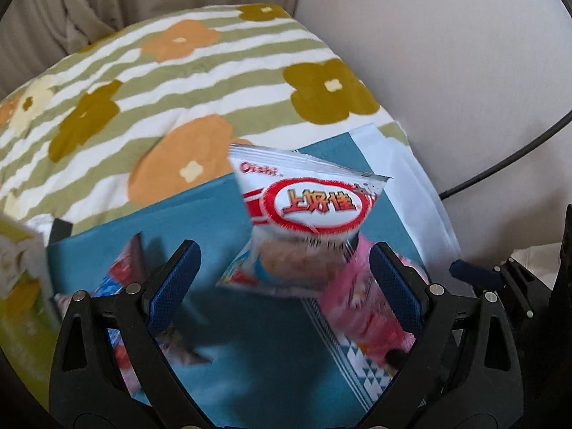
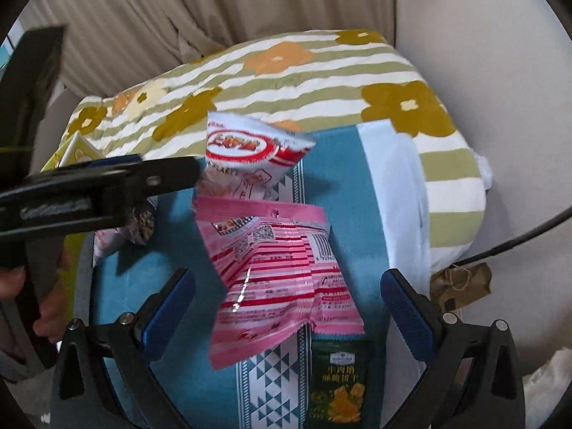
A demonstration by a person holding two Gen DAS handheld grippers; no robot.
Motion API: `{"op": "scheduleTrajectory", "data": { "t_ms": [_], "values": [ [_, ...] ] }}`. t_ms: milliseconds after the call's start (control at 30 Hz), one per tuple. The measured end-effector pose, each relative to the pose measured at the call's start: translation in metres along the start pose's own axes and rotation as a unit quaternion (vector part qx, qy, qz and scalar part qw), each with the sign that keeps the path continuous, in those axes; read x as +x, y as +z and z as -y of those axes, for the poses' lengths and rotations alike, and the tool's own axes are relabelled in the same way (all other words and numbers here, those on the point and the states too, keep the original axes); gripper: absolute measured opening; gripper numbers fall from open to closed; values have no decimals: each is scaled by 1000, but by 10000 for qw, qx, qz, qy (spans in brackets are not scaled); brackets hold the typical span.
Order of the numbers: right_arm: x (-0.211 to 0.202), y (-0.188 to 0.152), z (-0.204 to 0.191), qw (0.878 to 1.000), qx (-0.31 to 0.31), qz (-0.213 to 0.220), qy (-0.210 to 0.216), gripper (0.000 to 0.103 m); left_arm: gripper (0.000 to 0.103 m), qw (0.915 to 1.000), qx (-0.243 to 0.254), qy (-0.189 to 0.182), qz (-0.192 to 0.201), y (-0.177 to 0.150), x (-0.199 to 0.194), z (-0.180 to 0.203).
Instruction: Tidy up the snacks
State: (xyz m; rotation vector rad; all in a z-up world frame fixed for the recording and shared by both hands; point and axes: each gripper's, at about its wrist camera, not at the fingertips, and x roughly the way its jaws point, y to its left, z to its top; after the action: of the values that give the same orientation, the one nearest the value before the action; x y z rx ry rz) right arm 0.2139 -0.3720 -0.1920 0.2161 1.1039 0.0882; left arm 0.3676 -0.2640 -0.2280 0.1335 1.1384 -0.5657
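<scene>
Hovering with fingers spread, the right gripper (image 2: 287,300) straddles the pink packet (image 2: 279,275), its long axis running forward between them. The left gripper (image 1: 282,275), also spread, faces the white Oishi bag (image 1: 307,207) just ahead.

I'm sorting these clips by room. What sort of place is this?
Probably a bedroom or living room at home: a flowered striped quilt, beige curtains behind it, and snack packets on a teal cloth.

Four snack packets (image 2: 282,279), one box (image 1: 21,279), one pillow (image 2: 321,75).
</scene>
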Motion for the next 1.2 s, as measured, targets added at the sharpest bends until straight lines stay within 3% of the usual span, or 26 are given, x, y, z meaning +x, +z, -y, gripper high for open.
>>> {"op": "scheduleTrajectory", "data": {
  "t_ms": [167,200,233,267,367,600,633,700,1000,1200],
  "values": [
    [24,4,10,9987,-64,-213,448,103,93,9991,154,70,-400,7,37,2],
    [28,4,11,9980,-62,-265,575,103,89,9990,133,43,-435,8,42,1],
    [32,5,12,9971,-62,-312,685,103,71,9988,90,-1,-484,8,46,-1],
    [37,5,13,9965,-69,-361,757,103,64,9984,32,-55,-565,7,51,-3],
    [47,7,15,9948,-98,-468,895,103,62,9986,-62,-137,-512,8,52,-9],
    [55,7,14,9936,-264,-569,940,102,58,9989,50,113,-452,10,47,-9],
    [56,7,14,9936,-273,-579,931,100,57,9989,63,175,-440,9,45,-10],
    [56,7,14,9937,-339,-621,874,87,57,9987,76,256,-435,9,43,-13],
    [55,7,10,9958,-528,-513,552,73,54,9990,-5,326,-315,3,35,-23],
    [45,9,13,9969,-410,-320,587,69,54,9992,11,360,-187,2,21,-21]
  ]
}}
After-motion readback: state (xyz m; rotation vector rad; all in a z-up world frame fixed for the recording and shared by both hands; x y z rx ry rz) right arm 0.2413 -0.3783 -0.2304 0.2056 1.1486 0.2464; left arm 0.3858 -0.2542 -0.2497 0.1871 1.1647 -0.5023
